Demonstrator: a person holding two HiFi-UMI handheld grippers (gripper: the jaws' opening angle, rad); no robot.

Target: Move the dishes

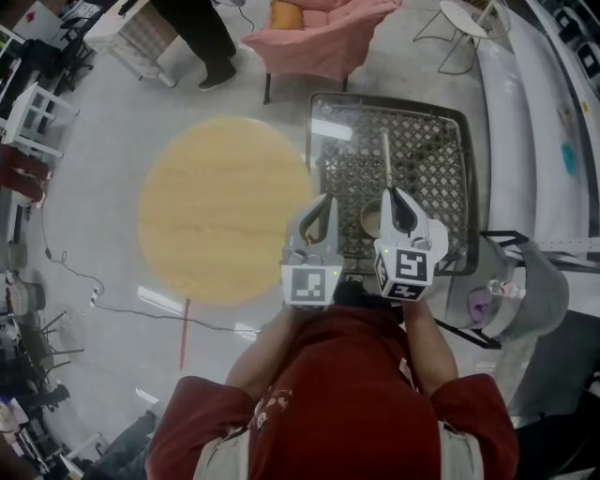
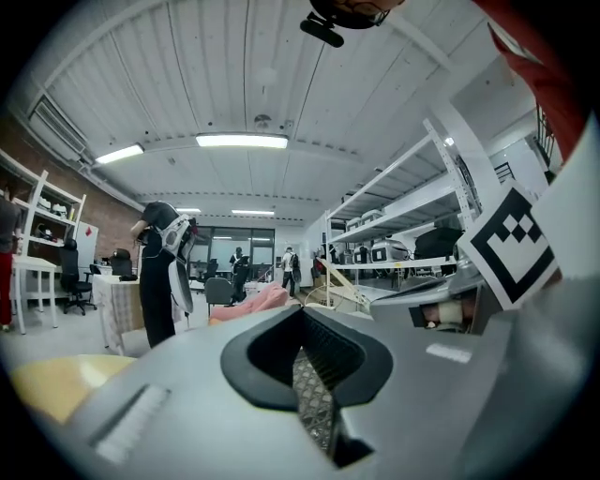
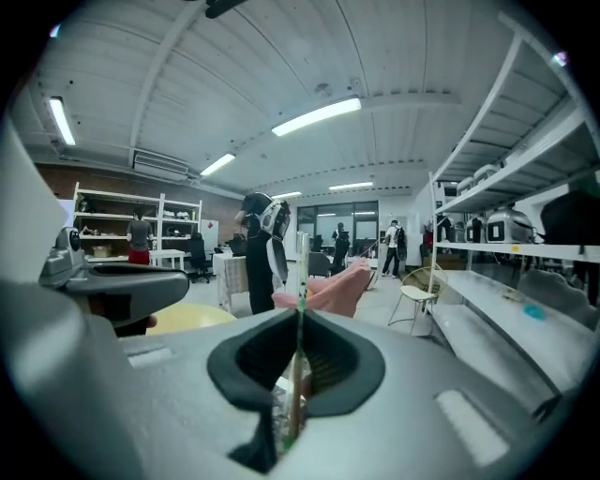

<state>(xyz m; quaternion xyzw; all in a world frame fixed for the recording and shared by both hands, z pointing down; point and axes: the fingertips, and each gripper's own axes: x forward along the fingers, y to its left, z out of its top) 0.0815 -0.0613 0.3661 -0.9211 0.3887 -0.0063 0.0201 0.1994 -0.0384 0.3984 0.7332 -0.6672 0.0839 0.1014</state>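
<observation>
In the head view both grippers are held side by side over the near edge of a black mesh table [image 1: 441,141]. My right gripper [image 1: 392,192] is shut on a thin wooden stick [image 1: 384,155] that pokes out past its tips. In the right gripper view the stick [image 3: 300,267] stands upright, pinched between the jaws of the right gripper [image 3: 298,314]. My left gripper [image 1: 325,199] is shut with nothing in it, and its closed jaws fill the left gripper view [image 2: 302,314]. A pale round dish [image 1: 370,220] lies on the mesh, partly hidden under the right gripper.
A round yellow wooden table [image 1: 220,206] stands left of the mesh table. Beyond are a pink chair [image 1: 319,37], a standing person [image 1: 202,37] and a white chair [image 1: 459,23]. Long white shelves [image 1: 525,112] run along the right. Cables [image 1: 103,291] lie on the floor.
</observation>
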